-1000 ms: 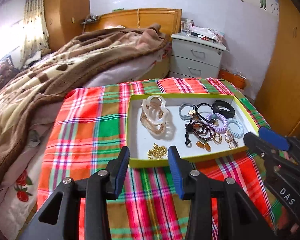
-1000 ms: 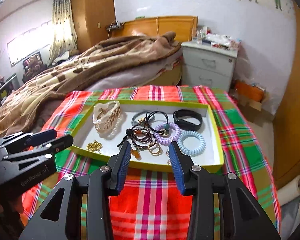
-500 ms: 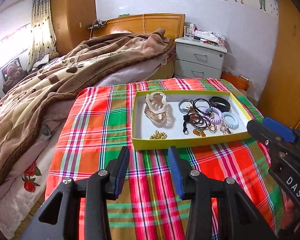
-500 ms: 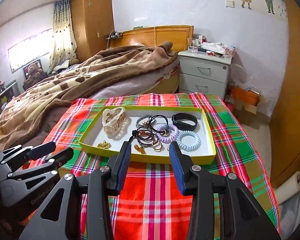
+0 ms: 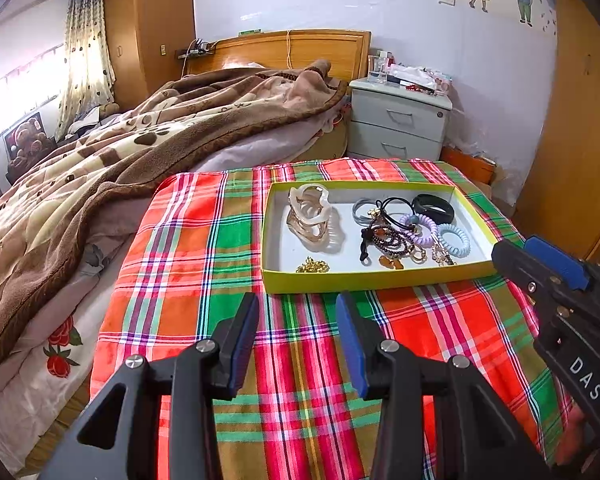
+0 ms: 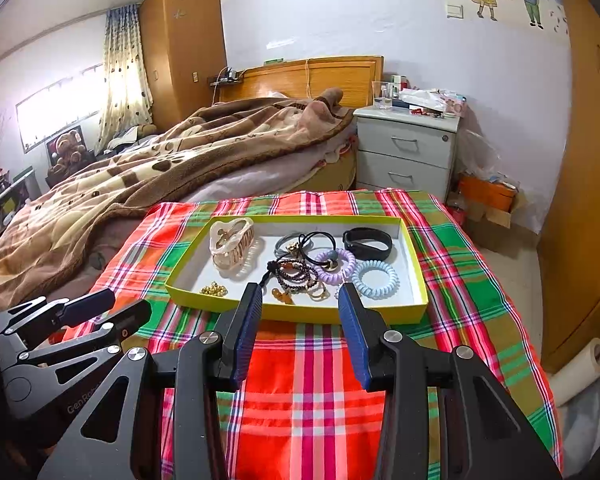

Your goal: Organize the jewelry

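A yellow-rimmed tray [image 5: 376, 278] [image 6: 300, 312] with a white floor sits on a plaid cloth. It holds a beige hair claw [image 5: 310, 216] [image 6: 232, 242], a small gold chain [image 5: 313, 267] [image 6: 213, 290], dark bead bracelets [image 5: 384, 238] [image 6: 294, 274], a purple coil tie [image 6: 335, 266], a light blue coil tie [image 5: 454, 240] [image 6: 375, 279] and a black band [image 5: 434, 209] [image 6: 367, 243]. My left gripper [image 5: 296, 318] is open and empty, short of the tray's near rim. My right gripper [image 6: 298, 312] is open and empty, over the near rim.
The plaid-covered table [image 5: 204, 264] stands beside a bed with a brown blanket [image 5: 140, 144]. A grey nightstand [image 5: 400, 120] stands behind. A wooden wardrobe [image 6: 580, 200] is at the right. Each gripper shows at the edge of the other's view [image 5: 540, 268] [image 6: 100, 312].
Both grippers have drawn back and up from the tray, which now looks smaller and farther away. Both stay open and empty. The tray's contents have not moved.
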{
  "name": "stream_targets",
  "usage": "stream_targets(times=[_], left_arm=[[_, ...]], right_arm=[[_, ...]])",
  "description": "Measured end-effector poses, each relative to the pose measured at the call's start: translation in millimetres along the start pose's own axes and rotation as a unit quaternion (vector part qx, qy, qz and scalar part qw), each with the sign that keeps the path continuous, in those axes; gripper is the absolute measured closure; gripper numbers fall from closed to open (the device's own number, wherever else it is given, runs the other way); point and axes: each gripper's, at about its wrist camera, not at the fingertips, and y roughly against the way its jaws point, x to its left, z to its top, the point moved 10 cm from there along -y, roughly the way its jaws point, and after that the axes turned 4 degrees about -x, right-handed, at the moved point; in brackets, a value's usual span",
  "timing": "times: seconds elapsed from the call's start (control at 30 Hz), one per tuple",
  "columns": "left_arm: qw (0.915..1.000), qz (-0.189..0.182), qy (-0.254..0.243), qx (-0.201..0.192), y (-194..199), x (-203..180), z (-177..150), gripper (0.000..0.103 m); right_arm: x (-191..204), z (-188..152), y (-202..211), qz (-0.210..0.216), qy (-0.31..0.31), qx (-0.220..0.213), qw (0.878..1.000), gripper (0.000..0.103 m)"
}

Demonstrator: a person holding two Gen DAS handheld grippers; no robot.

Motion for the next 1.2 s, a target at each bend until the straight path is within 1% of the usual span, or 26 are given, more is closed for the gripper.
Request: stream_targets(times=[0.2,1.2], left_arm=[[1.0000,-0.004,0.003,-0.001,1.9,-0.9,-0.7,0.061],[0.9999,0.001,0.010,0.005,3.1,5.0,-3.3,0.061]], right_arm=[[-0.7,-1.7,1.1,0.000,0.000,0.000,1.000,0.062],[3.1,-7.1,0.9,0.005,-0.002,0.004,1.000,0.062]])
